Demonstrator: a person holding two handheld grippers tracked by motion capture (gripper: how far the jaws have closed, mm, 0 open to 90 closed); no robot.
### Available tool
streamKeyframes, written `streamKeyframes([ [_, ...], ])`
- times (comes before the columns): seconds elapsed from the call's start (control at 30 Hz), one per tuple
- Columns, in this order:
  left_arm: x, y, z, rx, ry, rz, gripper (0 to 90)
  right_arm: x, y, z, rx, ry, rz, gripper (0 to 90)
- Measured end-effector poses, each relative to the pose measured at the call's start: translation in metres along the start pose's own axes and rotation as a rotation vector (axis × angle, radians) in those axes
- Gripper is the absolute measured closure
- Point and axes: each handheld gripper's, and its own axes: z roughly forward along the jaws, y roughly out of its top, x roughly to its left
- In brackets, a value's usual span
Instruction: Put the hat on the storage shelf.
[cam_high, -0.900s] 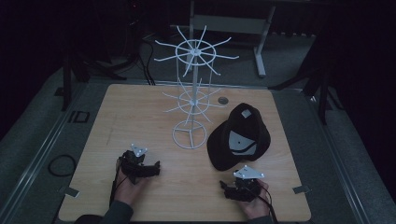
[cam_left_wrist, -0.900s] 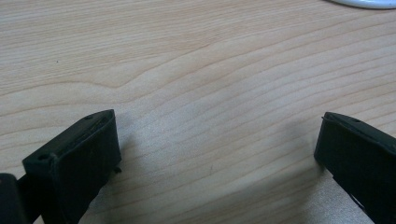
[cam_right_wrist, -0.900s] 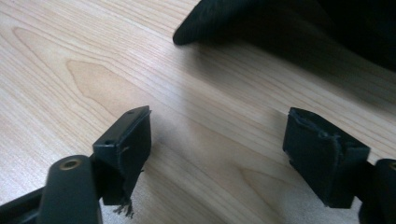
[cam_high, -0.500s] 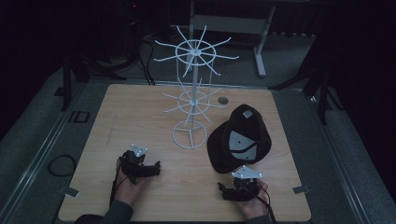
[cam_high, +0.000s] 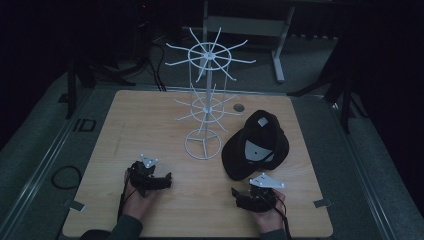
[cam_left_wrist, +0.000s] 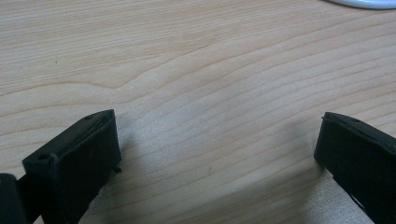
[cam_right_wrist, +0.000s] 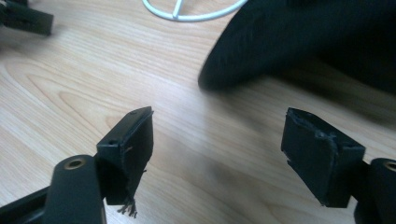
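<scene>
Looks like a lab or recording room, dimly lit: lone wooden table (cam_high: 150, 125) on grey floor, cables (cam_high: 150, 70) trailing behind, metal stand legs (cam_high: 277, 55) at back, tape marks (cam_high: 322, 203) at table corners, dark surroundings.

Counts: 1 wooden table (cam_high: 150, 125). 1 white wire rack (cam_high: 204, 107) with 2 tiers of arms and 1 round base ring. 1 black cap (cam_high: 260, 145). 2 handheld grippers: left gripper (cam_high: 162, 181), right gripper (cam_high: 239, 197), each with 2 black jaws spread wide and 1 grey plate on top. 2 hands of one person. 1 small round disc (cam_high: 239, 107) on the table behind the rack.
</scene>
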Motion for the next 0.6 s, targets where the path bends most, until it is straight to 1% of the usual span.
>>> streamKeyframes([
  [0.1,0.000,0.000,0.000,0.000,0.001,0.000,0.1,0.001,0.002,0.004,-0.017,-0.017,-0.007,33.8],
  [0.17,0.000,0.000,0.000,0.000,0.001,0.000,0.1,0.001,0.004,0.008,-0.018,-0.022,0.005,36.6],
  [0.23,0.000,0.000,0.000,0.000,0.000,0.001,0.1,0.001,0.004,0.010,-0.024,-0.028,0.014,37.5],
  [0.27,0.000,0.000,0.000,0.000,0.000,0.000,0.1,-0.001,0.006,0.013,-0.029,-0.029,0.037,38.8],
  [0.3,0.000,0.000,0.000,0.000,0.000,0.000,0.1,-0.002,0.007,0.014,-0.036,-0.031,0.045,39.9],
  [0.43,0.000,0.000,0.000,0.000,0.000,0.000,0.1,-0.003,0.012,0.019,-0.056,-0.045,0.063,43.8],
  [0.6,0.000,0.000,0.000,0.000,0.000,0.001,0.1,-0.004,0.019,0.027,-0.065,-0.039,0.103,44.9],
])
